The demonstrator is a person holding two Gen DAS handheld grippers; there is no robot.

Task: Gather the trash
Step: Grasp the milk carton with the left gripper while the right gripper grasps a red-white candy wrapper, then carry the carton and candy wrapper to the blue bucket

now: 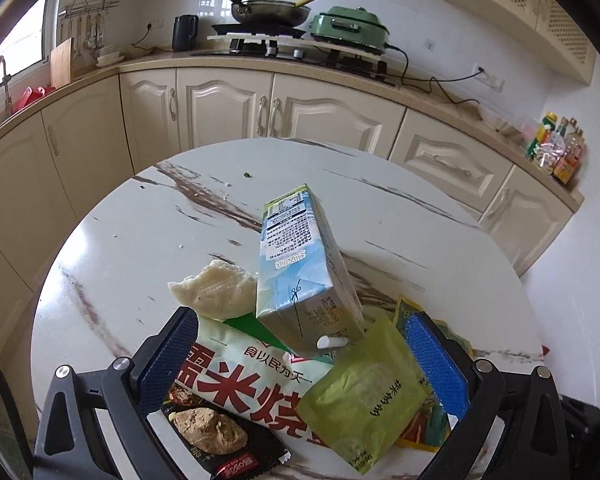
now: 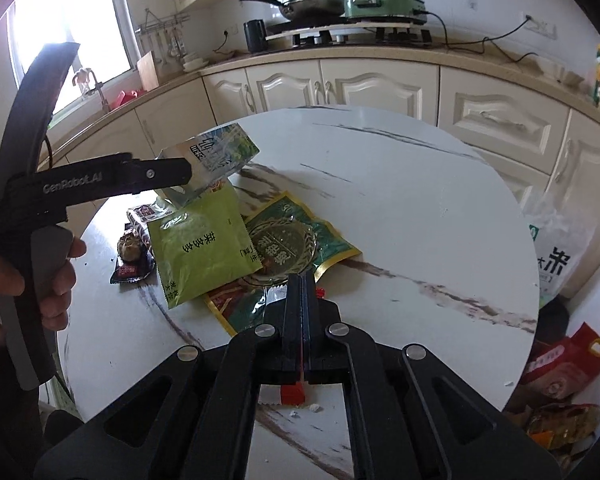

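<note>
Carton: we see a milk carton (image 1: 300,264) tilted between our left fingers, its lower end resting on the wrappers; whether it holds anything we cannot tell.
Left gripper (image 1: 300,344): its blue pads (image 1: 436,364) stand wide, either side of the pile, touching nothing we can make out.
Right gripper (image 2: 300,280): our fingers are pressed together on a thin red-and-white wrapper (image 2: 292,394), which shows in the slit and below them.
Trash pile: a light green sachet (image 2: 202,240) lies ahead and left of our right fingertips, overlapping a dark green and gold packet (image 2: 296,240) just beyond them; a white bag with red lettering (image 1: 252,384) and a dark snack wrapper (image 1: 220,436) sit near our left finger.
Food scrap: a pale bitten bun (image 1: 216,288) lies just past our left finger, beside the carton.
Table (image 2: 400,200): round, white marble; to the right of and beyond our right fingers the top lies bare out to the rim.
Surroundings: cream cabinets (image 1: 228,104) curve around behind the far edge.
</note>
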